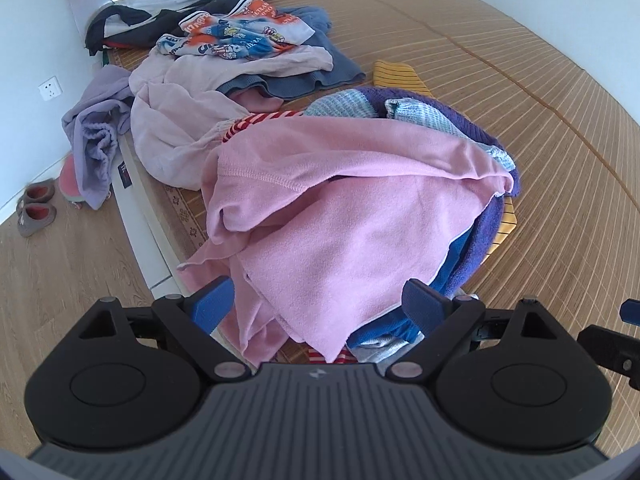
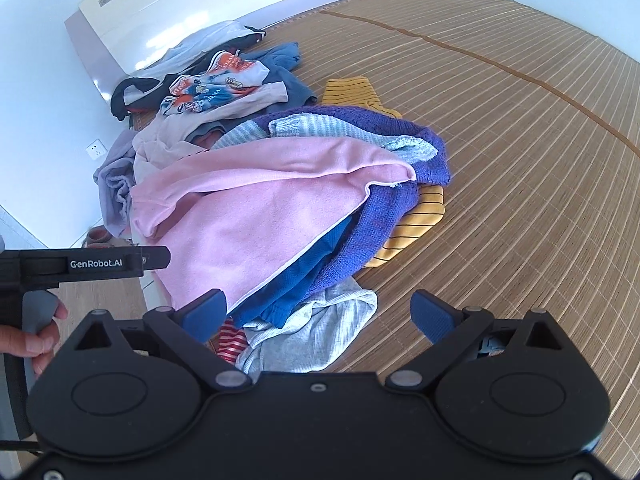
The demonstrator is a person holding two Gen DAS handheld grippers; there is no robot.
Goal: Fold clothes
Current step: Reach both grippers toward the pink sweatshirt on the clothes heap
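A heap of clothes lies on a bamboo mat (image 1: 520,128) (image 2: 520,160). On top is a pink fleece garment (image 1: 340,216) (image 2: 248,200), draped over a purple knit sweater (image 1: 492,224) (image 2: 384,216), a bright blue garment (image 2: 304,276) and a yellow striped top (image 2: 416,224). A grey-white shirt (image 2: 320,332) lies at the near edge. My left gripper (image 1: 320,304) is open, its fingers either side of the pink fleece's near hem. My right gripper (image 2: 324,312) is open above the grey-white shirt, holding nothing.
More clothes are piled further back: a cartoon-print shirt (image 1: 240,36), a pale pink garment (image 1: 180,120), a blue-grey one (image 1: 320,68), a lilac towel (image 1: 96,136) hanging off the bed edge. Shoes (image 1: 36,208) sit on the wooden floor. A hand (image 2: 36,336) holds the left gripper handle.
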